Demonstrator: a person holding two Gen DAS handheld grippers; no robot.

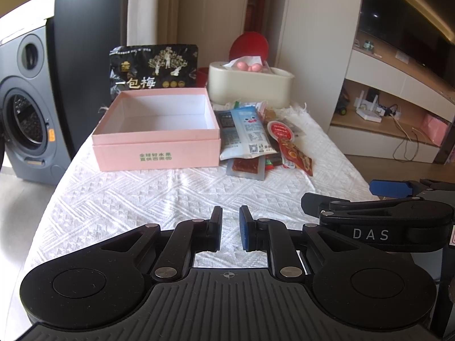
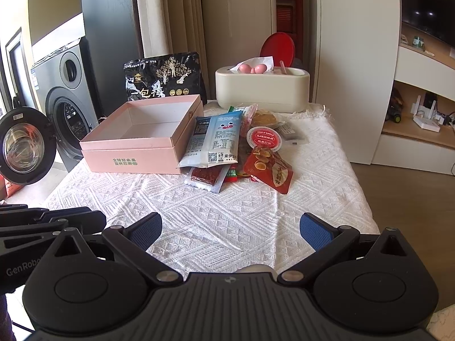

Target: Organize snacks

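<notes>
Left wrist view: the left gripper (image 1: 230, 228) hangs low over the white tablecloth (image 1: 142, 199), its fingers drawn near together with a narrow gap between the pads, holding nothing and touching nothing; ahead stands the pink box (image 1: 156, 142), open and bare inside; just to its right lies the snack pile (image 1: 256, 139), the light blue packet (image 1: 250, 133) on top and leaning on the box's side; a black pouch (image 1: 153, 68) stands upright behind the box; a cream tissue box (image 1: 250, 85) sits behind the pile; the right gripper (image 1: 384, 216) shows at the right edge.

Right wrist view: the right gripper (image 2: 230, 230) is spread wide, nothing between its blue pads (image 2: 315, 231); it is well short of the snack pile (image 2: 244, 147); the red packet (image 2: 270, 170) lies nearest.
</notes>
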